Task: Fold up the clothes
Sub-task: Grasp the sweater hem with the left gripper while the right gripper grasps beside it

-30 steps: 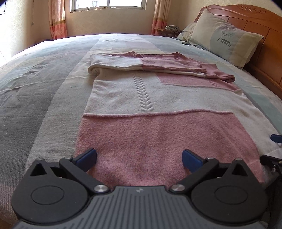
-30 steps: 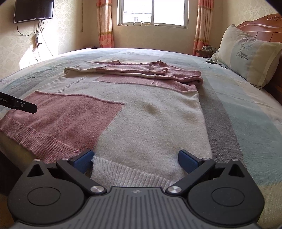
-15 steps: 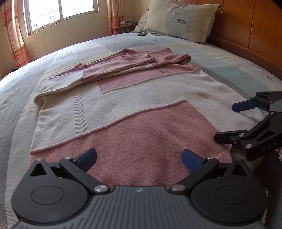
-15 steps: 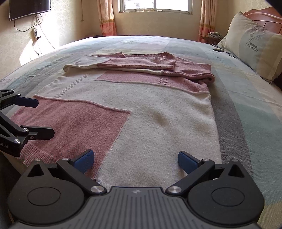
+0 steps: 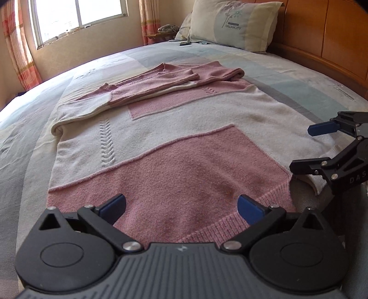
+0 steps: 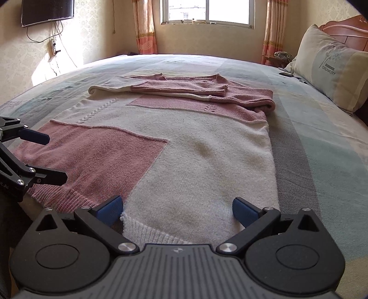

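Note:
A pink and cream knitted sweater (image 5: 174,147) (image 6: 184,142) lies flat on the bed, its sleeves folded across the chest at the far end. My left gripper (image 5: 181,207) is open over the pink ribbed hem, a blue pad to each side. My right gripper (image 6: 177,209) is open over the cream ribbed hem. Each gripper also shows from the side in the other's view: the right gripper (image 5: 322,147) at the right edge, the left gripper (image 6: 34,158) at the left edge, both with jaws apart.
The striped bedspread (image 6: 322,147) spreads to all sides of the sweater. A printed pillow (image 5: 234,23) (image 6: 331,71) leans on the wooden headboard (image 5: 333,43). A small dark object (image 5: 185,43) lies by the pillow. A window (image 6: 207,11) and curtains stand behind the bed.
Both grippers have stayed open. The left one swung its view to the right, toward the headboard, and the right gripper came into its frame. Both edged in over the hem.

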Demonstrator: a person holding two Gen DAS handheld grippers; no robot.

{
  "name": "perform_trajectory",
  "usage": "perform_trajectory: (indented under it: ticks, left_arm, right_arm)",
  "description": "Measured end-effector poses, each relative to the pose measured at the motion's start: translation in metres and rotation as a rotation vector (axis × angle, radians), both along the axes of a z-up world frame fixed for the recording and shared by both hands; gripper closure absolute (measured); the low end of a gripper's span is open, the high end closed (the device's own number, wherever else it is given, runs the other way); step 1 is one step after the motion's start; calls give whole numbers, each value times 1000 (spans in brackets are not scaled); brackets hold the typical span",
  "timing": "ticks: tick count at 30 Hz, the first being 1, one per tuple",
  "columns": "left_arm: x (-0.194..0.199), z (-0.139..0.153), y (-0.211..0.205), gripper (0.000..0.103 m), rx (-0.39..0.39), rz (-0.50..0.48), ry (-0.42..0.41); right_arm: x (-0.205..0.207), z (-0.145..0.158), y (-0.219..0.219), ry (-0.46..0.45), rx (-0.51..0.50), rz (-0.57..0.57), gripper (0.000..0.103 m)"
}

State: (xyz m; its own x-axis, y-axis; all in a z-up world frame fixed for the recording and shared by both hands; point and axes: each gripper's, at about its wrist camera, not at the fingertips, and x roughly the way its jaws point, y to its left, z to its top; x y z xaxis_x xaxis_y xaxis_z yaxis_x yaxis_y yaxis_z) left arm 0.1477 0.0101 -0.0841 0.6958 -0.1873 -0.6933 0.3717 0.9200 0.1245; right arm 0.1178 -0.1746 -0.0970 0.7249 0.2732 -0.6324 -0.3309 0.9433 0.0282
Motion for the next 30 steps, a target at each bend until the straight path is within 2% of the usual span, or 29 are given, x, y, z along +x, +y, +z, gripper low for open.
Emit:
perform_trajectory:
  ticks: [5,10,14,18,24,30]
  left_arm:
    - [-20,6,-21,1,88,-155,-43]
    - [-32,-3,-47,1,206,-302,-92]
    - [-39,-15,-61,1,324,-392,-150]
    - [-38,-21,-71,1,394,-429,-188]
    - [-31,-23,-88,1,467,-495,-251]
    - [-25,-18,-85,1,511,-494,-292]
  right_arm:
    - [-12,17,-26,-38,13,-41,0]
    - [-17,28,-29,-77,-77,-37,0]
    - [-25,30,-21,-83,-96,4,0]
    - [-30,30,-14,-82,-132,28,0]
    - [-31,29,-16,-69,-115,20,0]
    - [-31,33,-16,-78,-114,16,0]
